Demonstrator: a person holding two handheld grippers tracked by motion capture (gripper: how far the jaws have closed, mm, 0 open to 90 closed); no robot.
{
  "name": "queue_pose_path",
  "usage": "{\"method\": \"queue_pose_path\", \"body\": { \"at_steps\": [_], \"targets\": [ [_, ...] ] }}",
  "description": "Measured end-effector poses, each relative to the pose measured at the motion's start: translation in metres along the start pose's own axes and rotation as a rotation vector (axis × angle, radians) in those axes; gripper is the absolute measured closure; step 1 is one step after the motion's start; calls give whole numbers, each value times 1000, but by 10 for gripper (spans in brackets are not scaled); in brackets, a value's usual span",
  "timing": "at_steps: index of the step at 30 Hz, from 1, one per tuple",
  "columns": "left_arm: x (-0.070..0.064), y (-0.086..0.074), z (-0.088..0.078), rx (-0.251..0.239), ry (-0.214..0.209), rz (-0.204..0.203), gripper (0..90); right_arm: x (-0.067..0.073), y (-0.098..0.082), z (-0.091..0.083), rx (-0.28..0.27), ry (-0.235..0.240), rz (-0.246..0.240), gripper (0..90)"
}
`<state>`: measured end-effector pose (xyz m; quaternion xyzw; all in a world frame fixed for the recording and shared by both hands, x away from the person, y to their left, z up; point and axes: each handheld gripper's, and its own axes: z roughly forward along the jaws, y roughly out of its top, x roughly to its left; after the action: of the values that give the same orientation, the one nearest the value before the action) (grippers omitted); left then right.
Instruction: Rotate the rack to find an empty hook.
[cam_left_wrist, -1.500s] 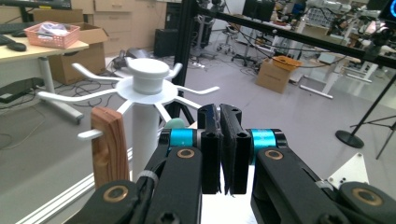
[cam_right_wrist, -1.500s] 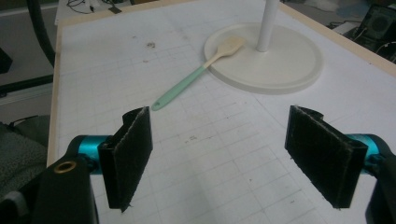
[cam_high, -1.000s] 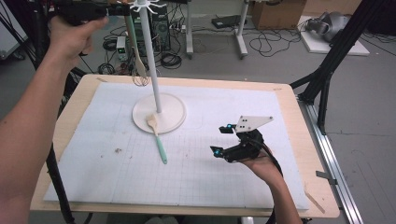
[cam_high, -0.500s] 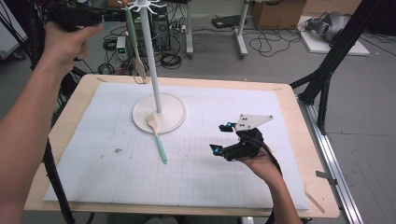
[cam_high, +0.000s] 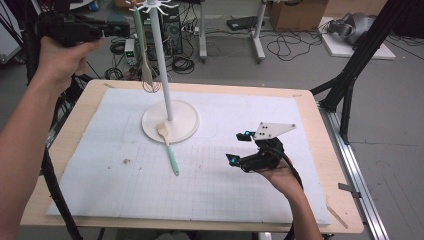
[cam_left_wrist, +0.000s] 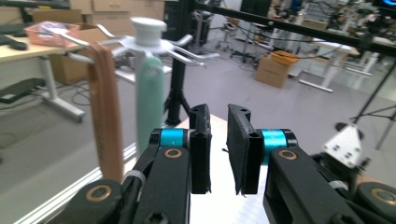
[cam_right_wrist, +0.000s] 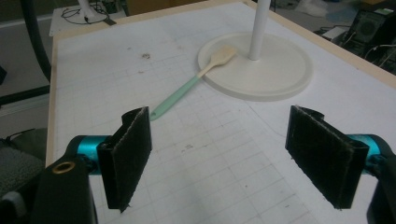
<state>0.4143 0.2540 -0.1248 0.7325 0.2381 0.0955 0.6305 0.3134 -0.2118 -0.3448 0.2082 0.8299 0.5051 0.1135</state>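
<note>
I see a workshop floor (cam_high: 300, 70) strewn with cables, cardboard boxes and stand legs behind the table (cam_high: 330, 150), a pale wooden board mostly covered by a white gridded mat (cam_high: 210, 190) with a few dark specks on it. At the mat's far middle stands my white hook stand (cam_high: 170, 117), its round base flat and its pole upright, with a green-handled whisk (cam_high: 142, 45) hanging from the hooks at the top. A green-handled spatula (cam_high: 168, 147) lies on the mat with its wooden blade resting on the base's rim. My left gripper (cam_left_wrist: 218, 149) hovers high beside the stand's top, its jaws having just been opening, a narrow gap between them and nothing in it. My right gripper (cam_right_wrist: 231, 154) sits low over the mat's right part, jaws spread wide and empty.
</note>
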Motion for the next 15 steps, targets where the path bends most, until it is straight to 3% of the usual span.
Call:
{"method": "queue_pose_path", "body": {
  "at_steps": [7,15],
  "targets": [
    [-7,-20,-6,25,9,33,749,1,-1,-6,-10,-9,6,214],
    [-13,-43,-15,20,4,35,729,3,0,-6,-12,-11,7,213]
  ]
}}
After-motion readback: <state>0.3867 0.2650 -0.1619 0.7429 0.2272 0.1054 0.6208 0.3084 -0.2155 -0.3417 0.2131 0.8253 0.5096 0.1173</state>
